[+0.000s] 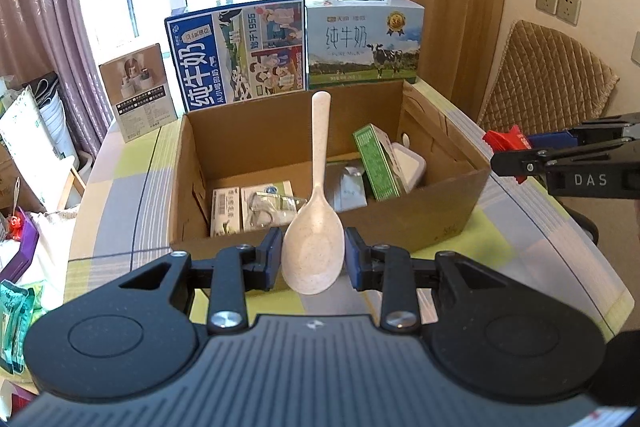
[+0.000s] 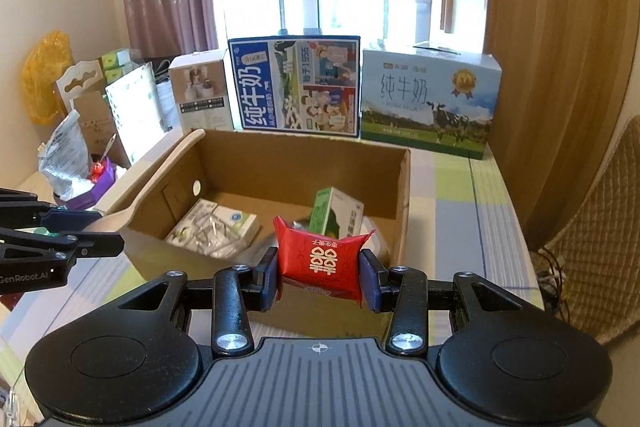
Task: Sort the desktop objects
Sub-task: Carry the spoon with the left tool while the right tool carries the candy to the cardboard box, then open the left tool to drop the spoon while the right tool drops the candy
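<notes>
Before the open cardboard box (image 1: 320, 163), your left gripper (image 1: 313, 259) clamps a beige spoon (image 1: 314, 235); your right gripper (image 2: 319, 281) pinches a red packet (image 2: 322, 255).

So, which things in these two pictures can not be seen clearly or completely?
- Cardboard box: in both views its near wall hides part of the floor.
- White container: the left wrist view shows only a part behind the green box; its contents are hidden.
- Spoon in the left gripper: the right wrist view shows only its handle.
- Red packet in the right gripper: the pads cover its sides.
</notes>
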{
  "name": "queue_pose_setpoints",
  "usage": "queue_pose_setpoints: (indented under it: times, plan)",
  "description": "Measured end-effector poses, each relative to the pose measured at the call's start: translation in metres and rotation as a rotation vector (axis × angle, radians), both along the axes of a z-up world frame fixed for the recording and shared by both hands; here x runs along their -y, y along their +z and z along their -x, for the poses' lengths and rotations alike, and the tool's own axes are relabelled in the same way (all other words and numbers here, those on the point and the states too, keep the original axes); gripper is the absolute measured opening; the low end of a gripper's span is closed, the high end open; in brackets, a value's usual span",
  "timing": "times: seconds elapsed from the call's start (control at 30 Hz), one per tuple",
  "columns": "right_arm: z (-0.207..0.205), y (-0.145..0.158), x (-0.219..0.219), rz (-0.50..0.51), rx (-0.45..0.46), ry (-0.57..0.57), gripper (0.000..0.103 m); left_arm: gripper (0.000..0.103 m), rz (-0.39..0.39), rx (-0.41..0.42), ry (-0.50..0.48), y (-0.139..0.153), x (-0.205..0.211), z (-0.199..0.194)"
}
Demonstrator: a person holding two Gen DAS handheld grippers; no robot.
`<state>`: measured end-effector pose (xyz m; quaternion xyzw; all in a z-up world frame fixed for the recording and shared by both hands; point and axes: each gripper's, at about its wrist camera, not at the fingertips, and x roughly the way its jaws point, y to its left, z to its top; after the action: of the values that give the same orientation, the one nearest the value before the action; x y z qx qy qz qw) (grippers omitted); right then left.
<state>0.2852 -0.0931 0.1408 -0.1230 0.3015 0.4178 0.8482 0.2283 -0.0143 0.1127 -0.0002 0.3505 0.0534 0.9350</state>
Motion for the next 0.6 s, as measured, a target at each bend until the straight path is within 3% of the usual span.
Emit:
queue_pose_setpoints:
  times: [0.6]
  plan:
    - [-0.040,-0.010,-0.055,-0.015,-0.024,0.024,0.039,0.028,0.025,0.008,0.014,-0.002,-0.030,-0.065]
